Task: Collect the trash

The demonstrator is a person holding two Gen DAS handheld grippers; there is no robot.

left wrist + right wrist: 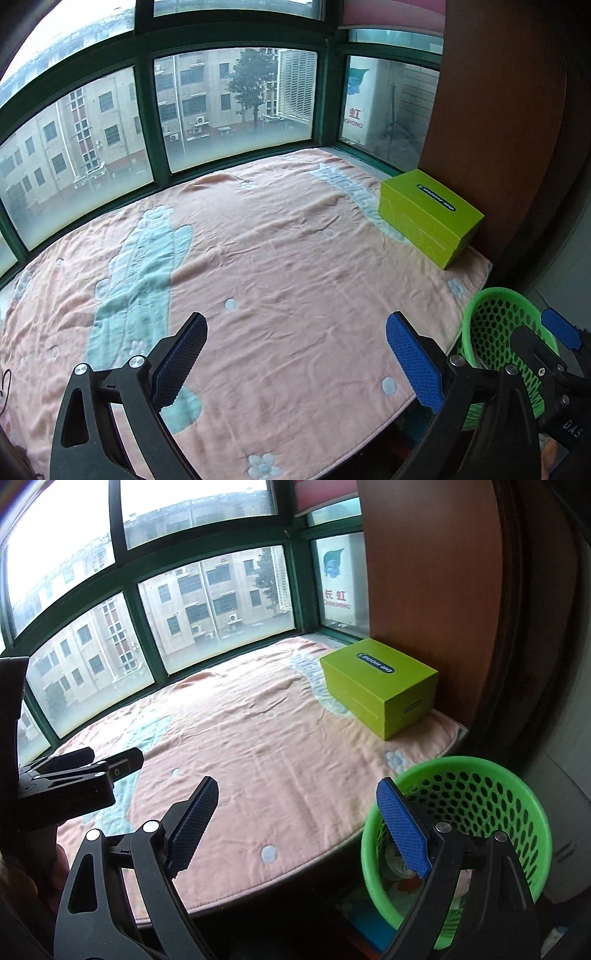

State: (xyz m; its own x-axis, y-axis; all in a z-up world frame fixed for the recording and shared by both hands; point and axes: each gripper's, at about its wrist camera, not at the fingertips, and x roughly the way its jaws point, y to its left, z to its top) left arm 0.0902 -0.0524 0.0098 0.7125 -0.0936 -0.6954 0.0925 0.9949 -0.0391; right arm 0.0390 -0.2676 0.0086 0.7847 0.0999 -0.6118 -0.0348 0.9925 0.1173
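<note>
Just over the near edge of the pink blanket with pale blue cactus prints [295, 266] hangs the left gripper [295, 354], its 2 blue ribbed pads spread wide with nothing between them. The right gripper [297, 827] hovers over that same near edge too, jaws also wide and empty, 1 blue pad [402, 834] lined up in front of the rim of the round green perforated plastic basket [480, 797]. That basket stands just off the blanket's near right corner, below its level; down inside it lie some pale wrappers and coloured scraps [399, 877], too murky to name. In the left wrist view the basket [491, 317] peeks out behind the right gripper's black frame. On the blanket's far right corner sits a lime-green rectangular cardboard box [376, 686] with a dark oval label, touching the brown wooden panel [424, 590]. Beyond the blanket's far edge runs the green-framed window [236, 103], with apartment blocks outside.
</note>
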